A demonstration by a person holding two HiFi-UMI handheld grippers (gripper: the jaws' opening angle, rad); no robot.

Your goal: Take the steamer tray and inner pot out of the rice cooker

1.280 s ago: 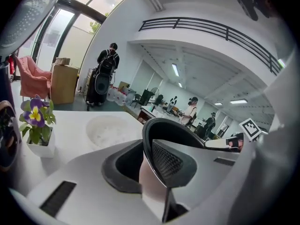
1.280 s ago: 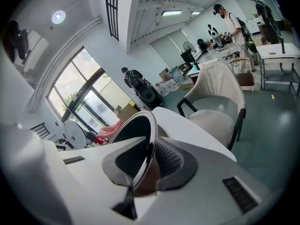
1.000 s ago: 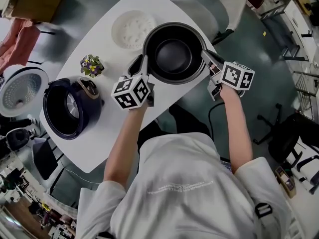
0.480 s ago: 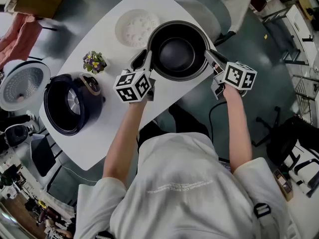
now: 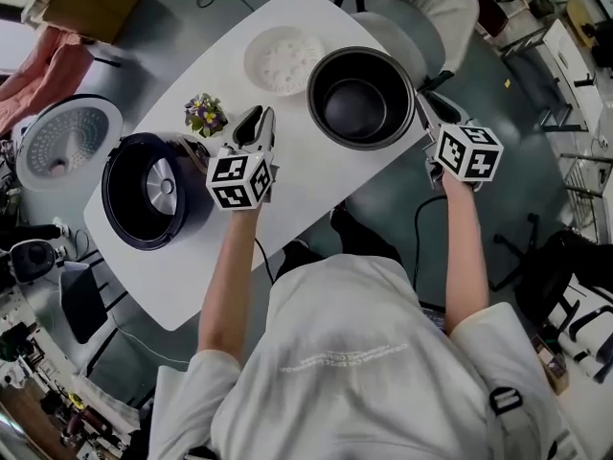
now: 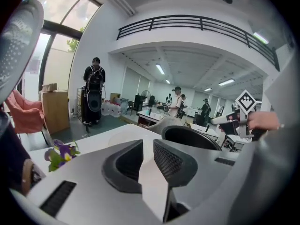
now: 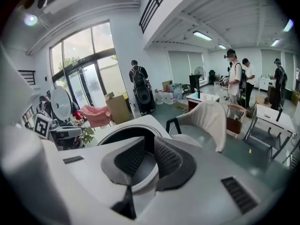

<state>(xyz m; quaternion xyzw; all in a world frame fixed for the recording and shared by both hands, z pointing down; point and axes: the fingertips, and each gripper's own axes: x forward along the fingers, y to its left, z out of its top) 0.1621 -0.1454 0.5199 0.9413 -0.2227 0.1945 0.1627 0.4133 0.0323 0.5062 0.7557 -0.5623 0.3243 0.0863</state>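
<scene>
Resting on the table (image 5: 316,185), pot (image 5: 361,99) and tray (image 5: 283,60) lie ahead of left hand-held gripper (image 5: 257,123) and right hand-held gripper (image 5: 428,118). Jaws just opened narrowly, both empty. Removal looks done; next, withdraw.

You wear a white short-sleeved T-shirt (image 5: 354,353), faint print across it. Left gripper (image 6: 148,149) and right gripper (image 7: 150,146): grey bodies, a black-and-white marker cube (image 5: 239,180) on each.

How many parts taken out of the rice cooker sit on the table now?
2. The white steamer tray lies near the far edge of the table; the dark inner pot stands just right of it, by the right edge. None seems hidden.
</scene>
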